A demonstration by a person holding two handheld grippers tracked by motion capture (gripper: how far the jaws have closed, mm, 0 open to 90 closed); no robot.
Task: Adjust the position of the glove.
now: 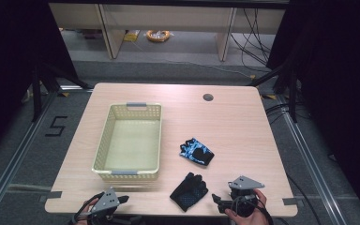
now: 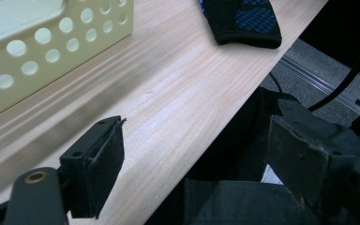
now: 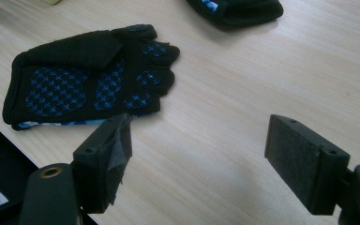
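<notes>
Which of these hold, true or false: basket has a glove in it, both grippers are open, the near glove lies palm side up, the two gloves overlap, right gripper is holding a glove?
1. The cream perforated plastic basket holds a glove. False: nothing lies in it; both gloves lie on the light wooden table.
2. The left gripper and right gripper are both open. True.
3. The near black fingerless glove shows its blue-dotted grip side up. True.
4. The two gloves overlap. False: the blue-patterned black glove lies apart, farther back.
5. The right gripper holds a glove. False: its jaws are empty, just beside the near glove.
</notes>
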